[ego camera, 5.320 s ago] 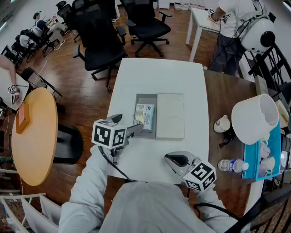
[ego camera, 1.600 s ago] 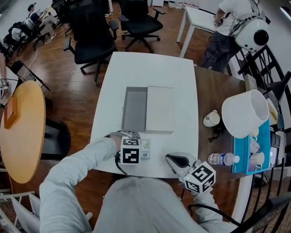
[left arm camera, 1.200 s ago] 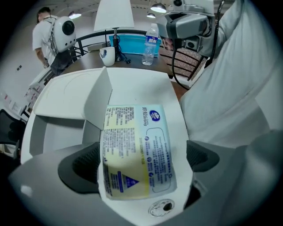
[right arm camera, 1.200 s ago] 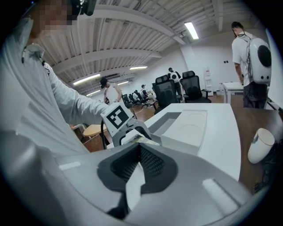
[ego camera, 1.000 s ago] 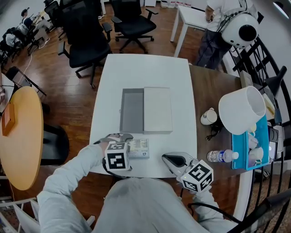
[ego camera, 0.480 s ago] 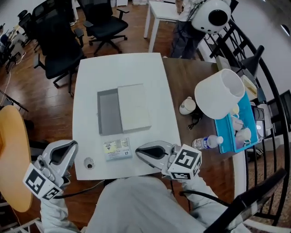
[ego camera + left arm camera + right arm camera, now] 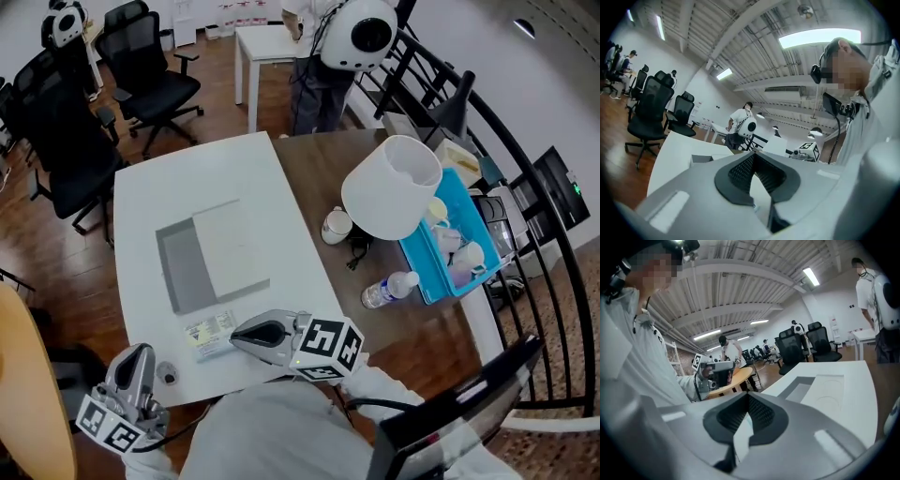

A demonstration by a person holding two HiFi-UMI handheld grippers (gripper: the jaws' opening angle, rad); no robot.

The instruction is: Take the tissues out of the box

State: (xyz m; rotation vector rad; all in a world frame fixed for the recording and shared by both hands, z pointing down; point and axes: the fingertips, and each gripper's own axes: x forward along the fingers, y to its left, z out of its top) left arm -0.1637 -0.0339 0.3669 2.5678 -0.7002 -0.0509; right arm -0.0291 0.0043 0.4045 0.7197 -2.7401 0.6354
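On the white table (image 7: 202, 178), the tissue pack (image 7: 208, 336) lies just off my clenched, empty right gripper (image 7: 236, 333); my left gripper (image 7: 138, 356) is clenched empty too.

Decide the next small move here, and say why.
Probably just rest both grippers. The tissue pack already lies on the white table outside the grey box, whose tray looks empty. The left gripper and right gripper are shut on nothing.
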